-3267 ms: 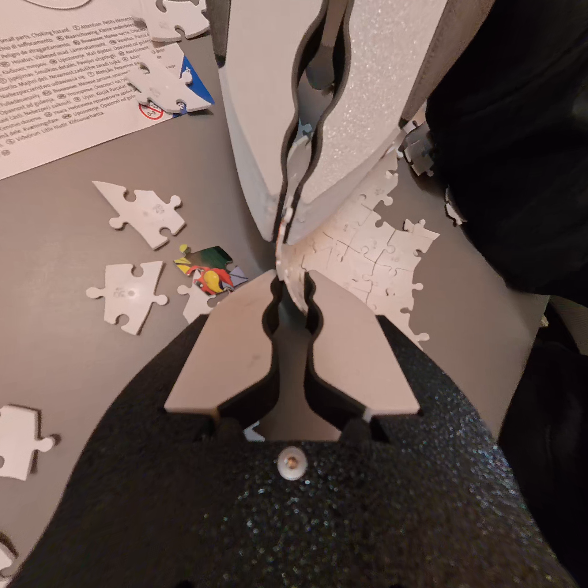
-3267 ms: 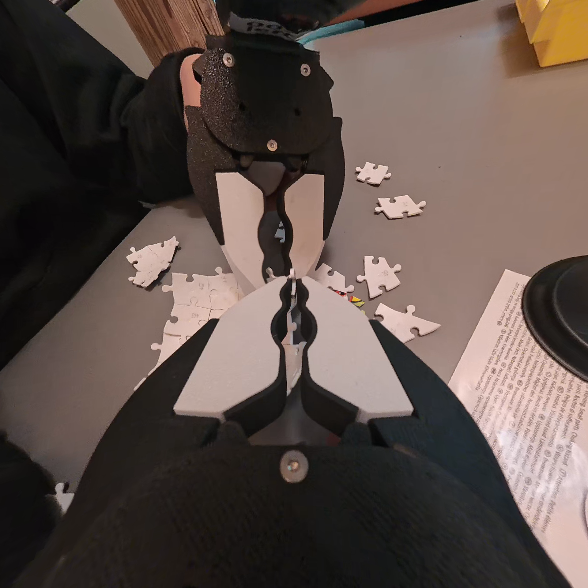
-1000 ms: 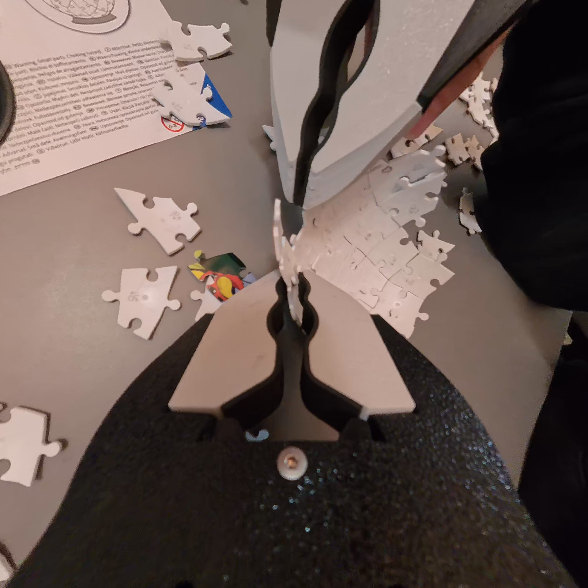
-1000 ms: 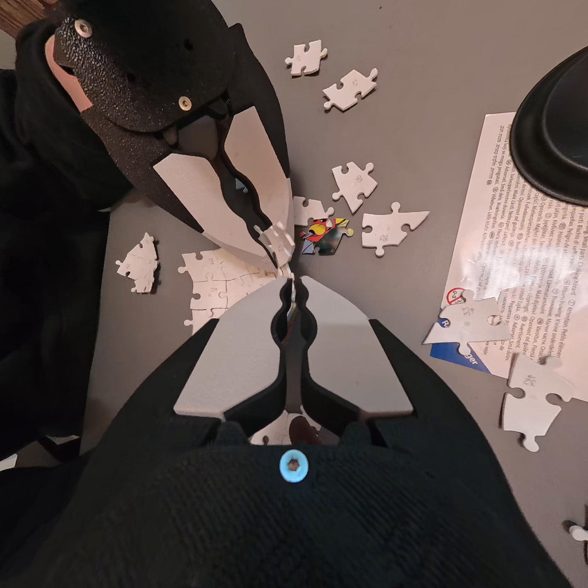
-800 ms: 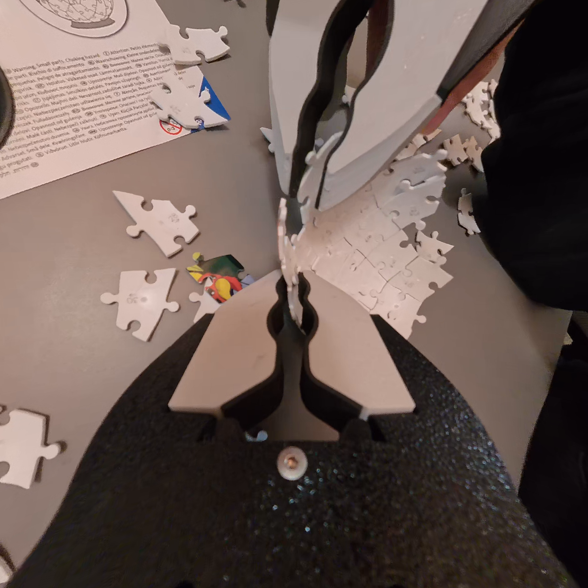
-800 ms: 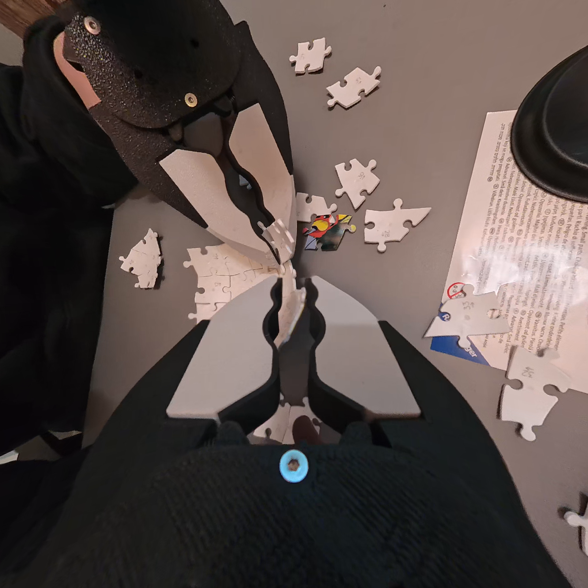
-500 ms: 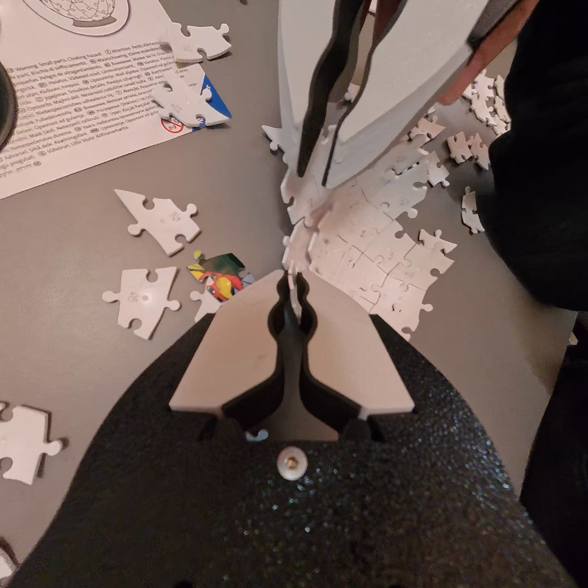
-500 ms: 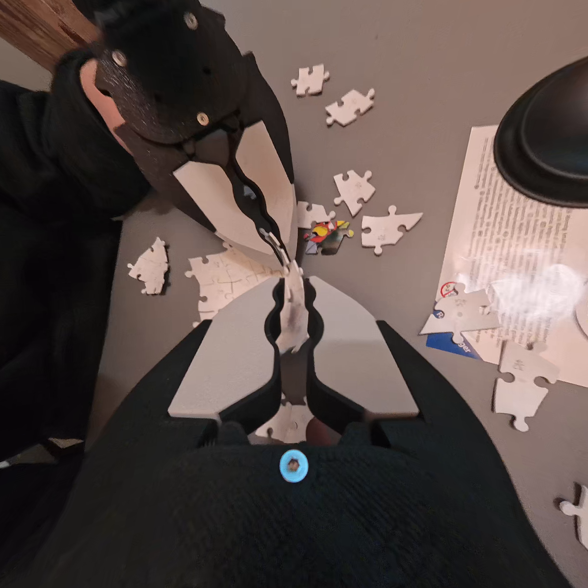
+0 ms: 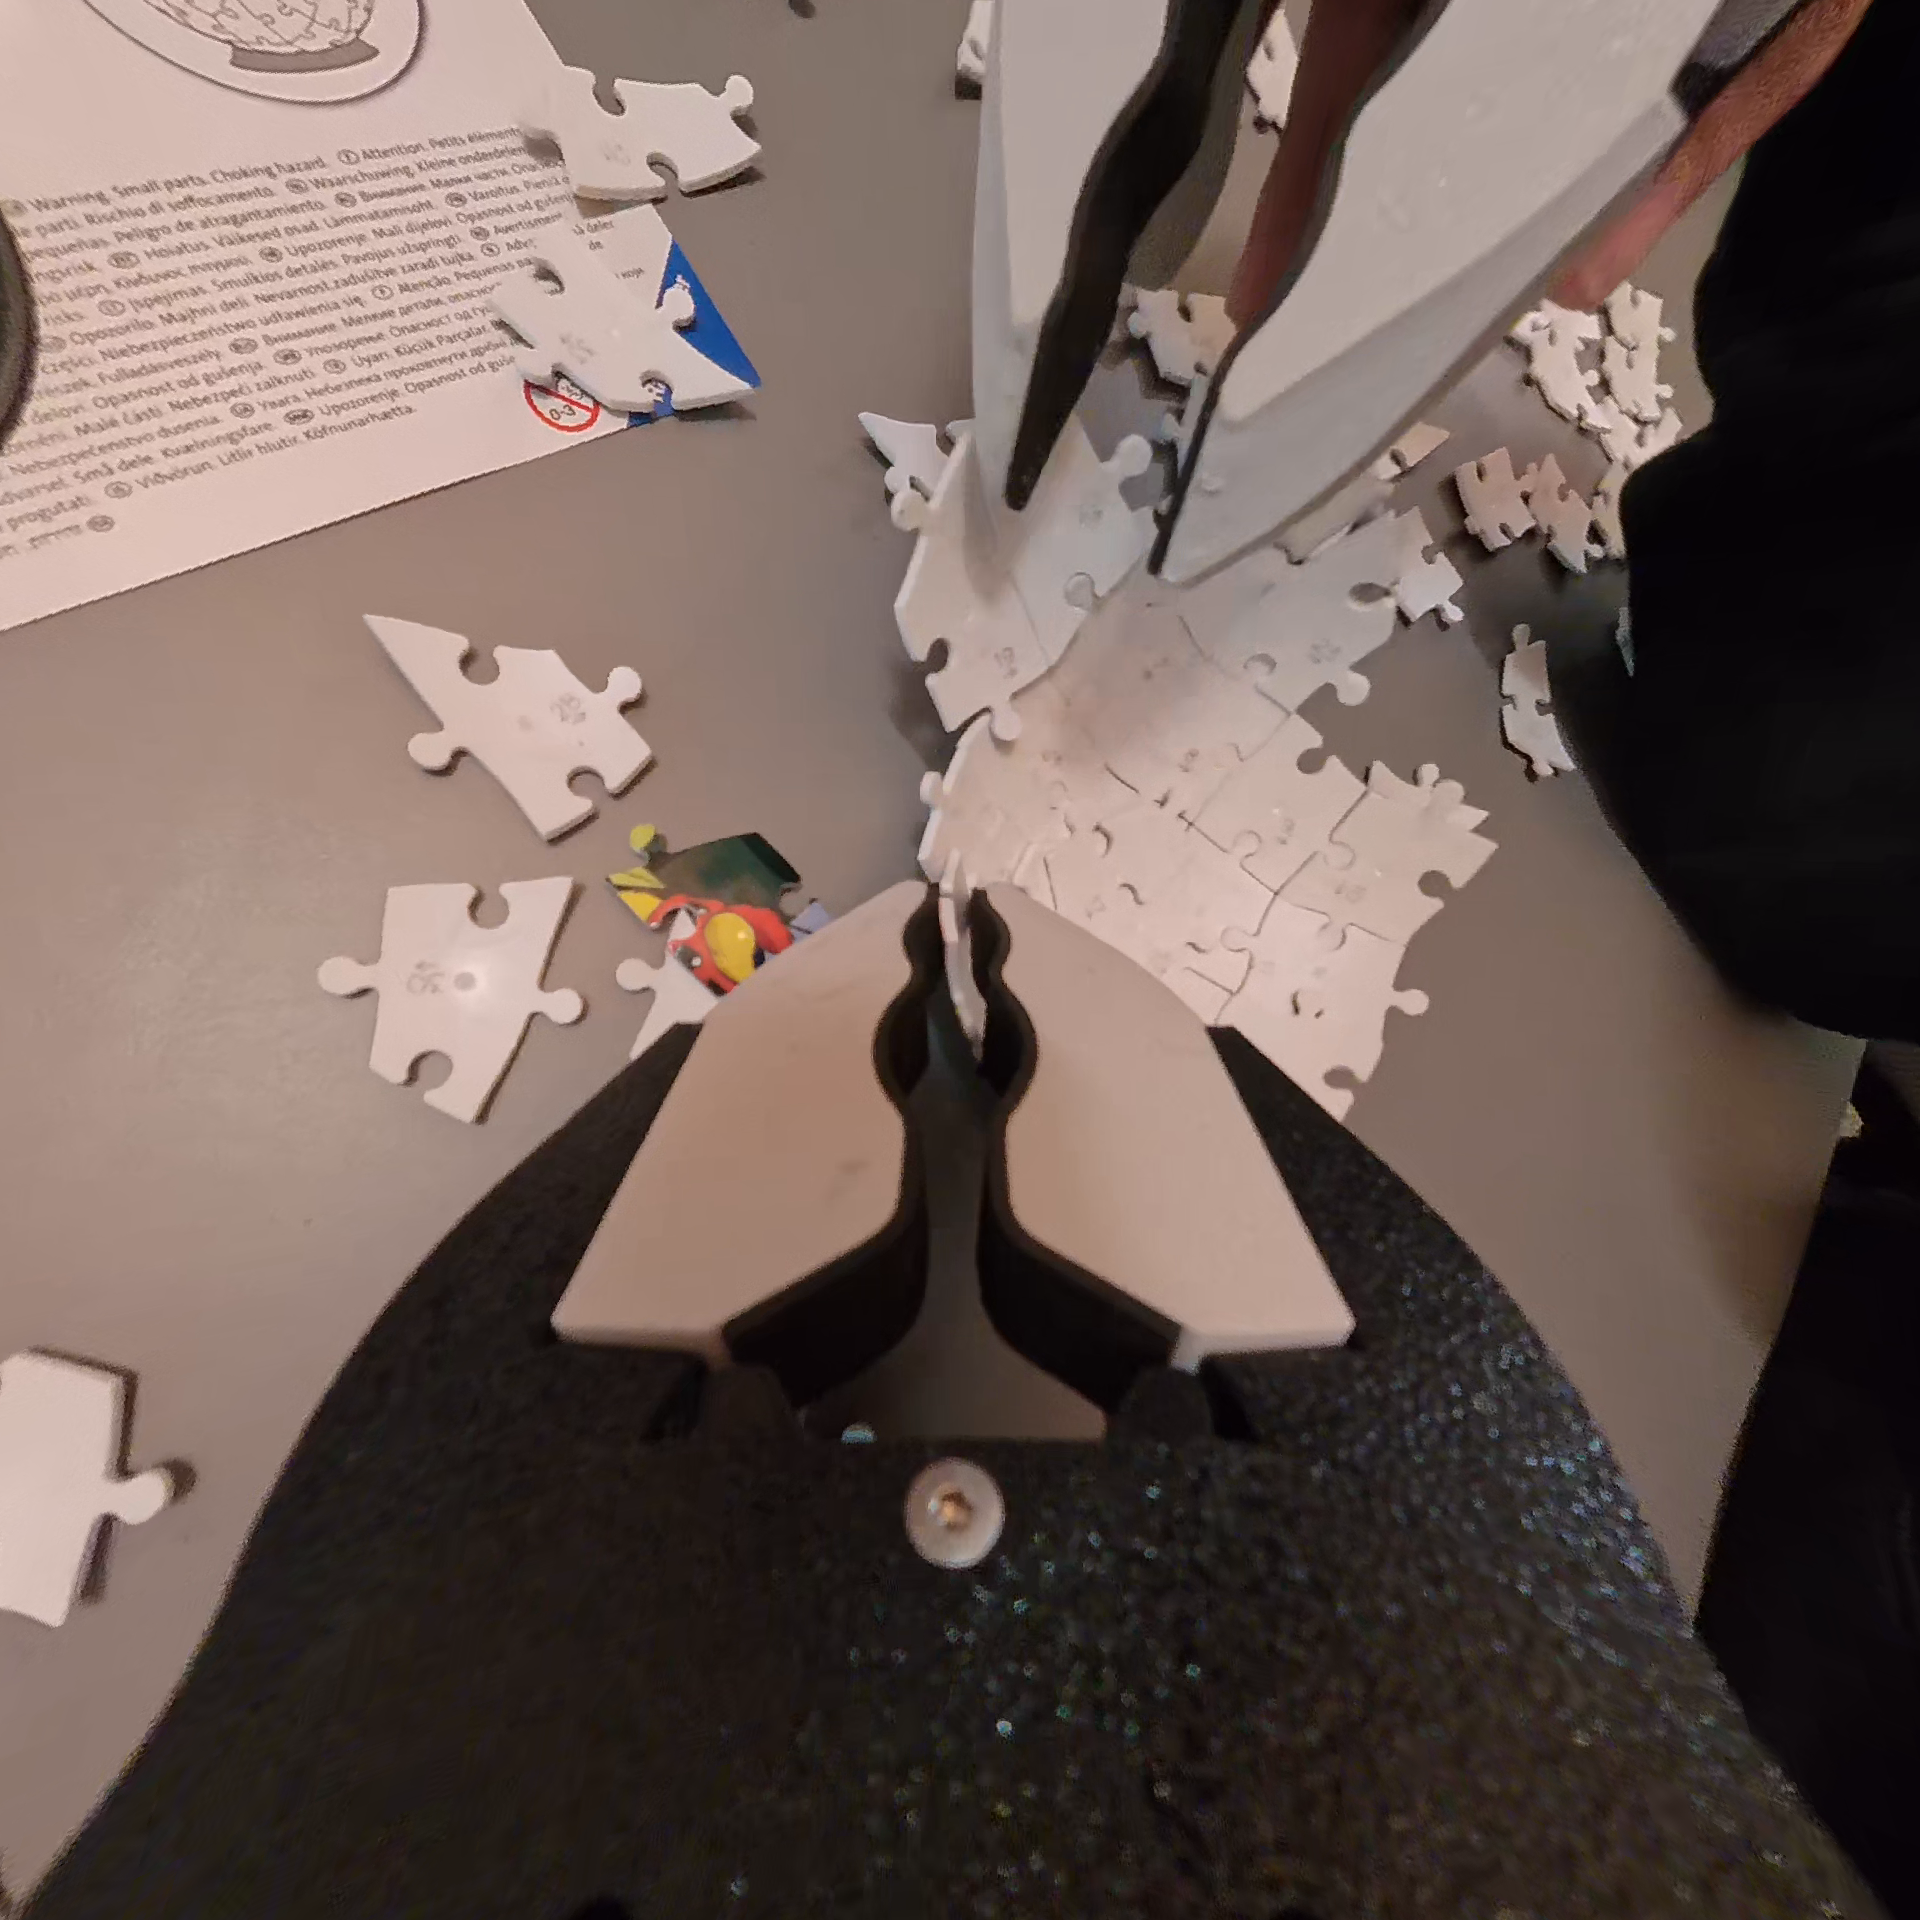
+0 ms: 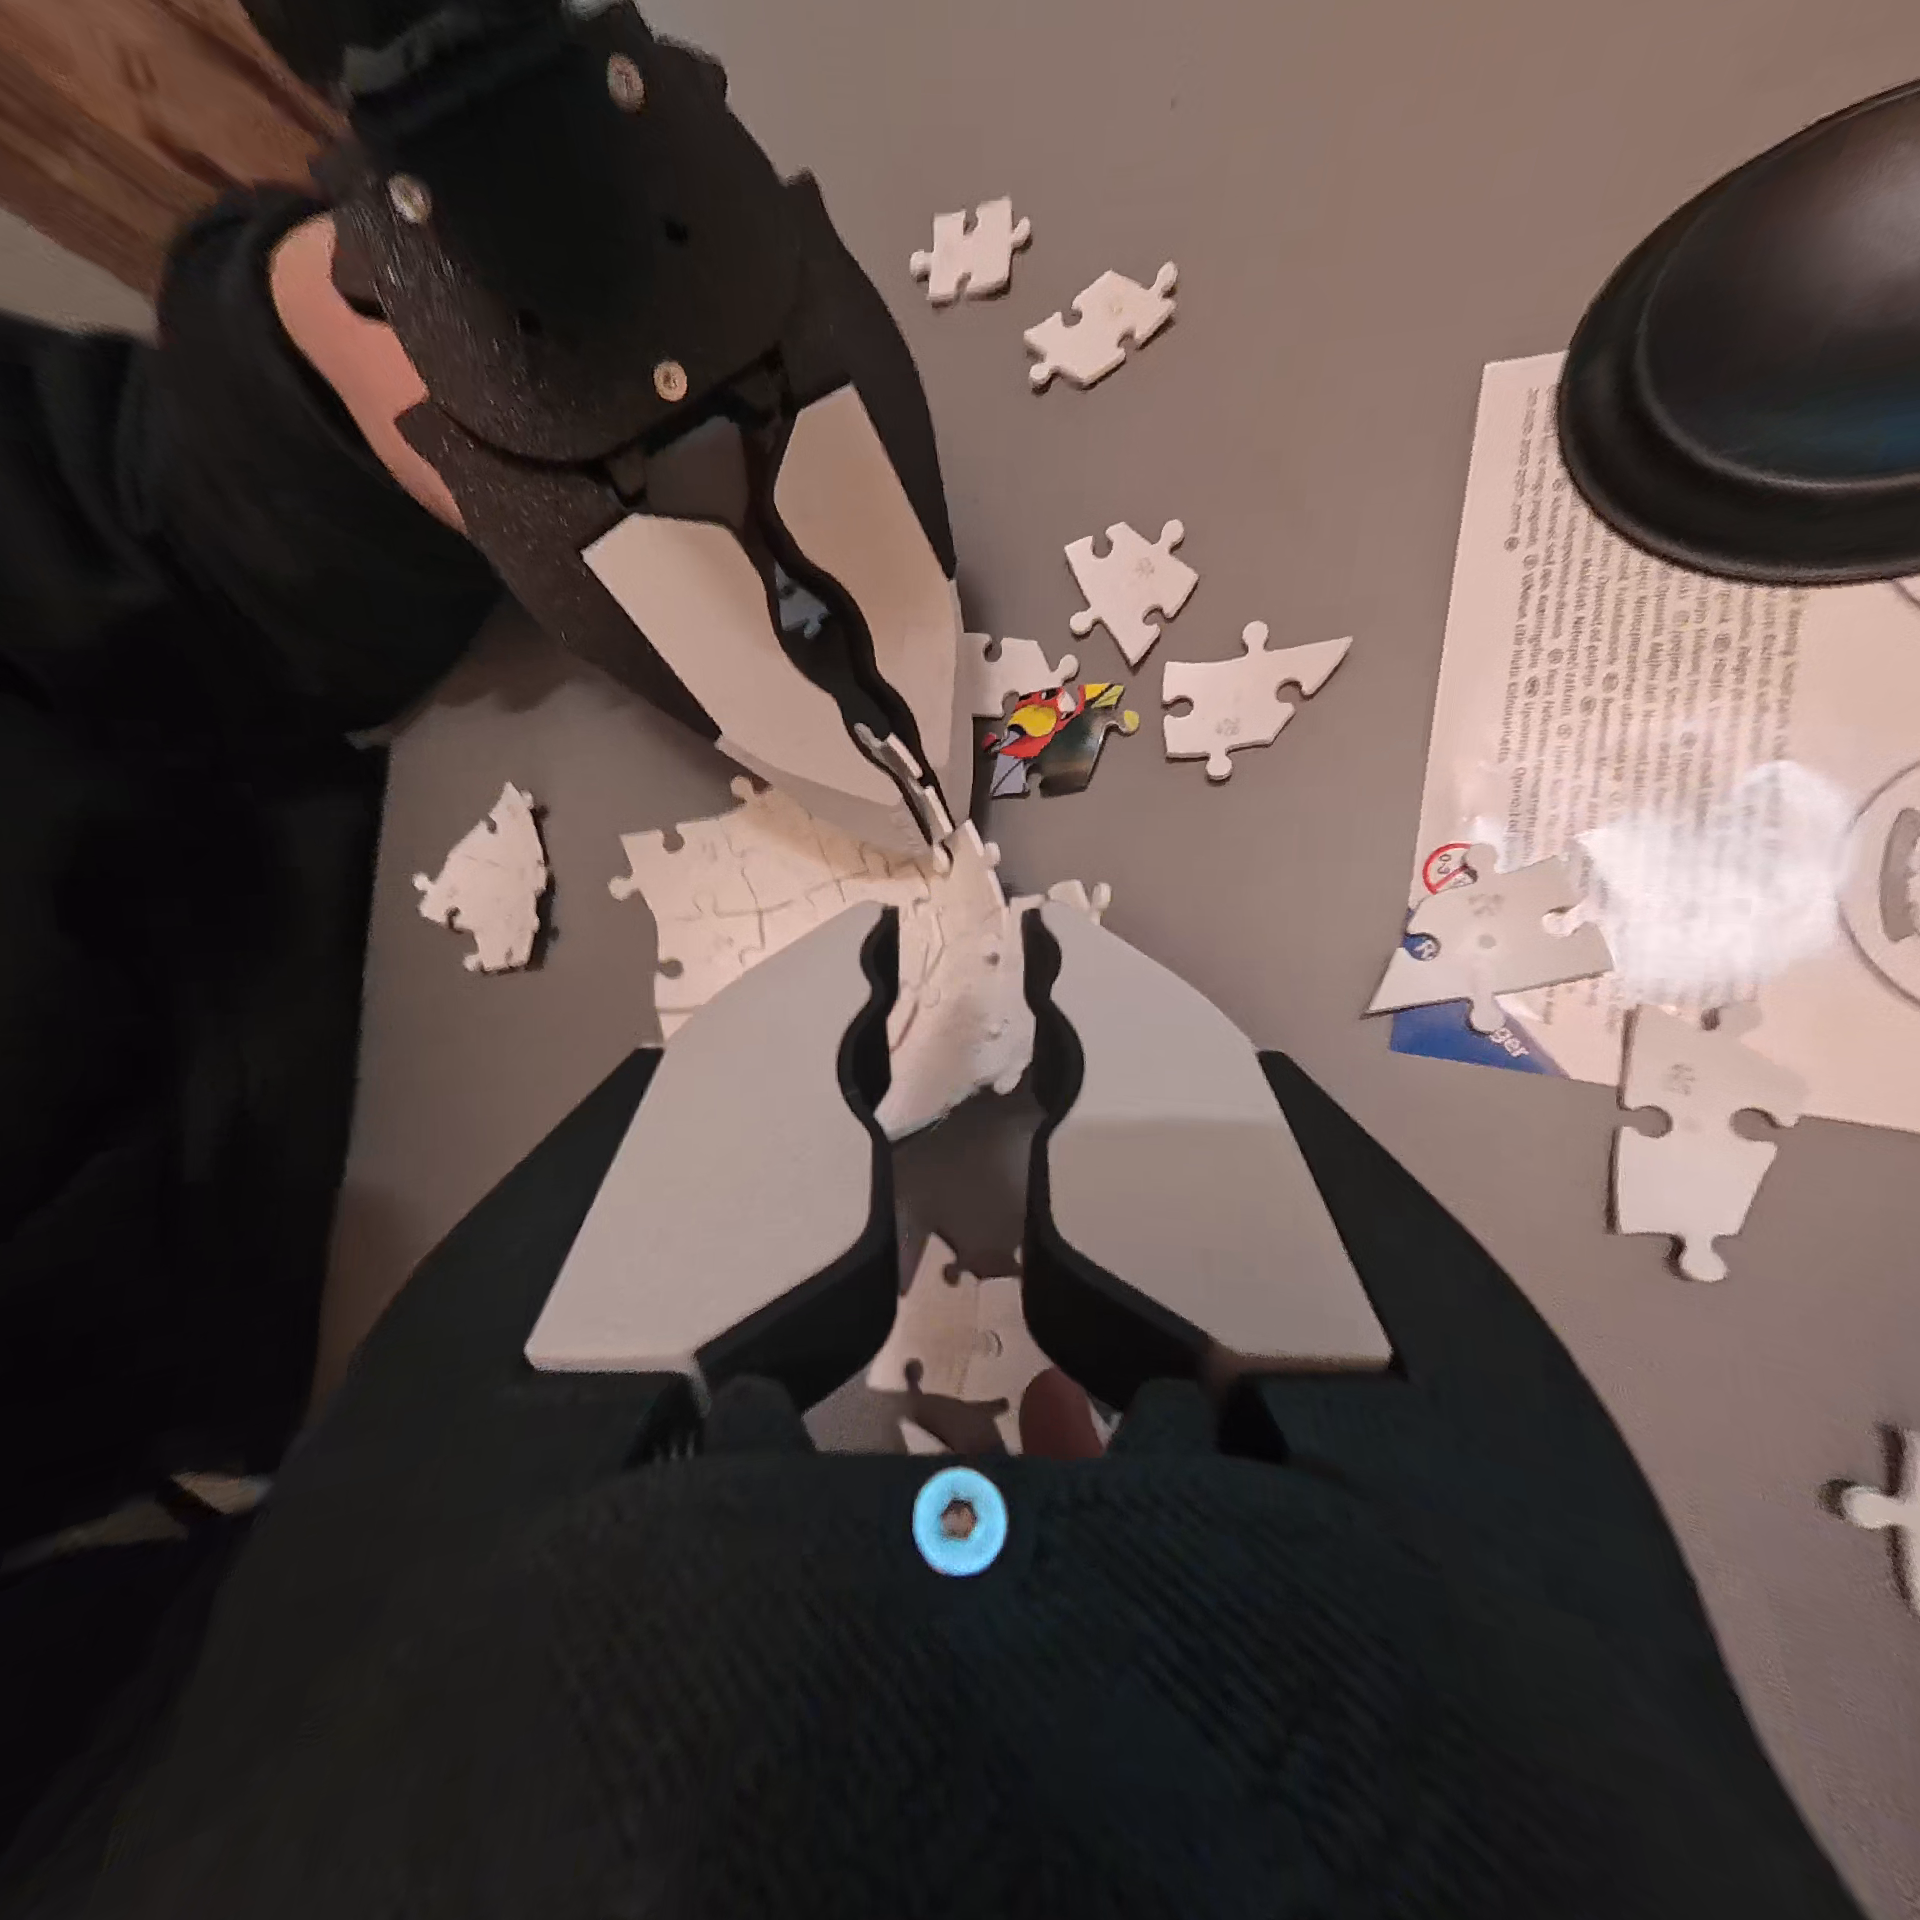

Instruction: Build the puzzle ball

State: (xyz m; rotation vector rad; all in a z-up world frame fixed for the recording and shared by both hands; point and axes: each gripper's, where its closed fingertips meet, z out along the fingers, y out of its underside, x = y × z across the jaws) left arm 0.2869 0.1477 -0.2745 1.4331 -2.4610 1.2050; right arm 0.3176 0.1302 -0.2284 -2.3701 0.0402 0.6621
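A sheet of joined white puzzle pieces lies face down on the grey table. My left gripper is shut on the sheet's near edge, and that edge piece stands upright between the pads. The right wrist view shows this grip too, the left gripper pinching a piece at the sheet's far corner. My right gripper is open. Part of the sheet lies between its spread fingers, and the pads do not press on it. In the left wrist view the right gripper hangs open over the sheet's far end.
Loose white pieces and one colourful piece lie left of the sheet. A printed leaflet lies at the back left, with a black domed object on it. A small joined cluster and a person's dark sleeve are on the other side. Across from one pair of fingers to the other is roughly 6 cm.
My right gripper has opened and let go of the edge piece that it pinched. The sheet has dropped flatter onto the table. My left gripper stays shut on its edge.
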